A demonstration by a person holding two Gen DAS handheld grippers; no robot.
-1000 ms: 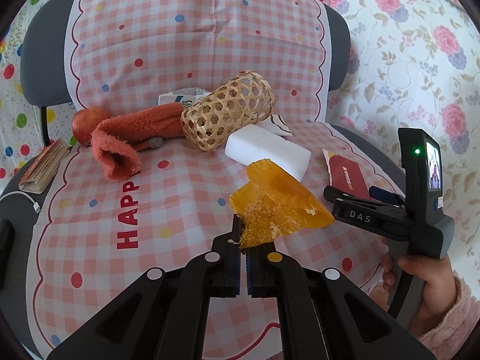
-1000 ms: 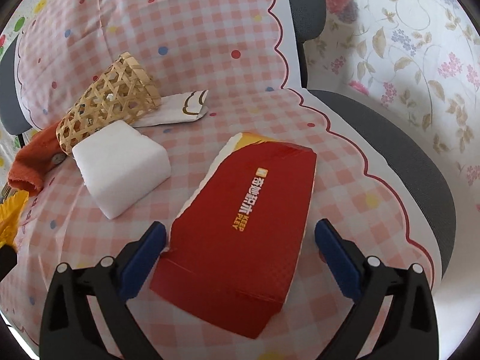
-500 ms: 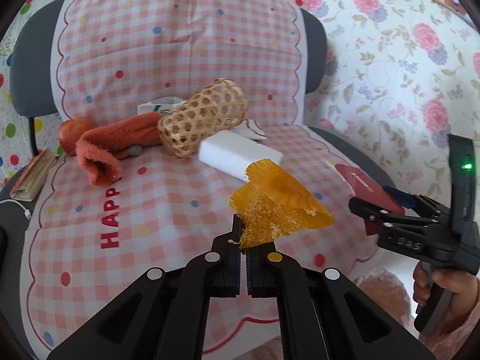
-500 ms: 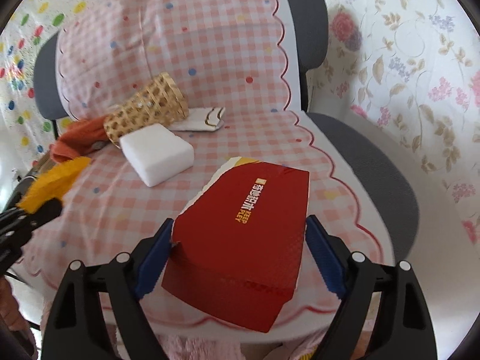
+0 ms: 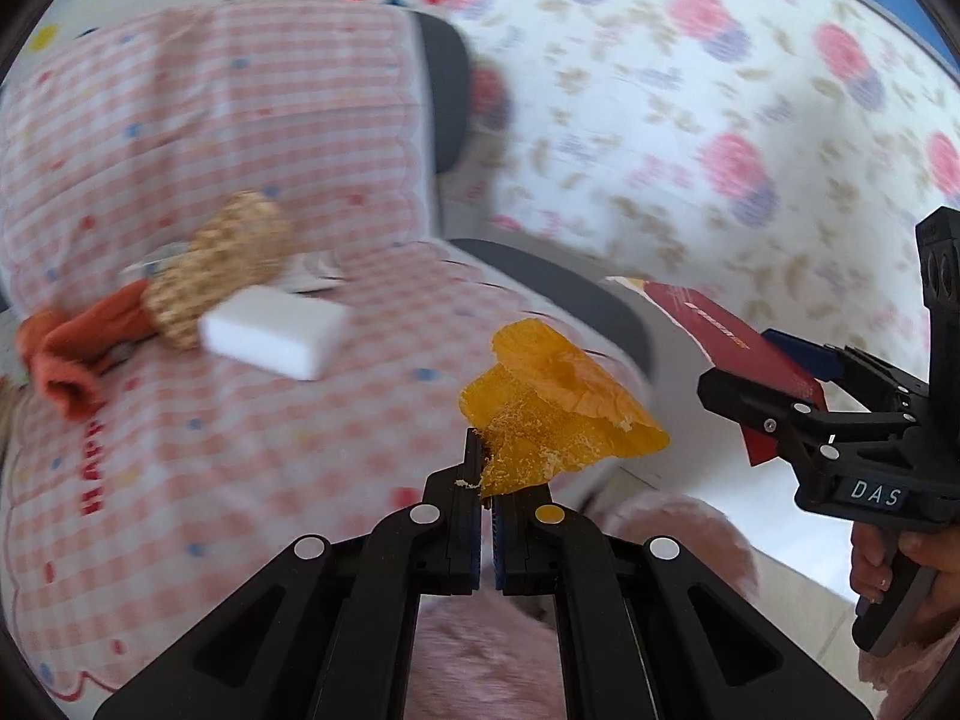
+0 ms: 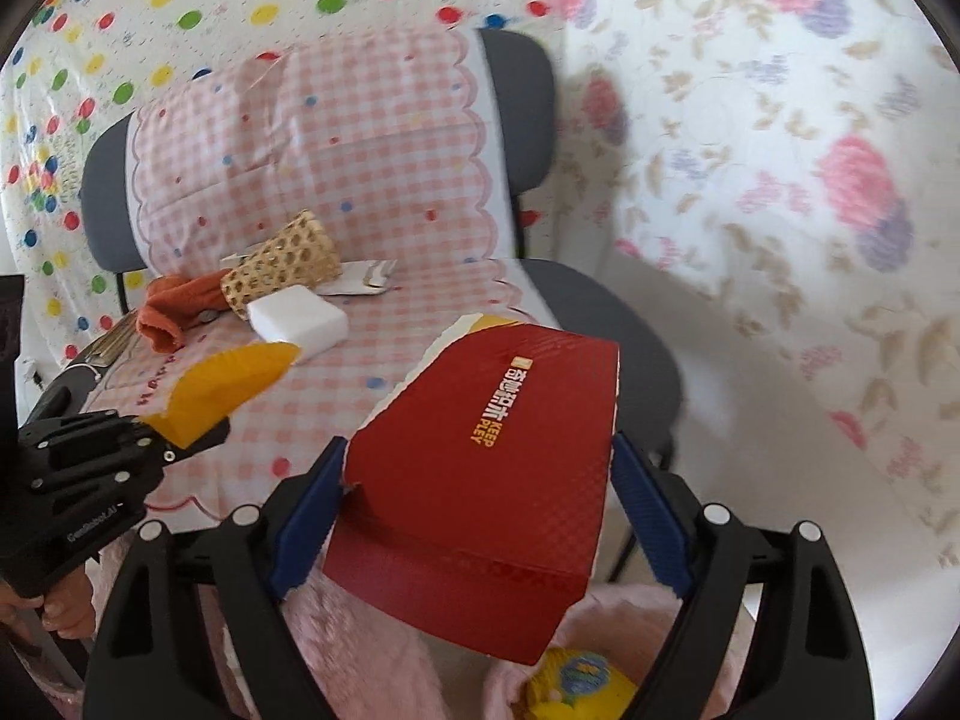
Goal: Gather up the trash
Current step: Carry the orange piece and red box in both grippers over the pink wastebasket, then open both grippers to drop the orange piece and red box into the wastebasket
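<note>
Foam block [image 6: 298, 322] on chair seat [image 6: 420, 294], basket [image 6: 281, 262] behind it

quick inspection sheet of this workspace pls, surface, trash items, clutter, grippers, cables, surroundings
surface: chair seat under pink checked cover
job's things: orange peel and red carton, both lifted off the seat
clutter: white block, wicker basket, orange cloth, torn wrapper
grippers: left gripper shut on peel; right gripper clamps carton
cables: white cable at the seat's left edge
surroundings: floral sheet, dotted sheet

Black hand-held gripper [image 6: 474, 516], blue pads [image 6: 303, 525], silver screws, pink fuzzy sleeve [image 5: 918, 675].
</note>
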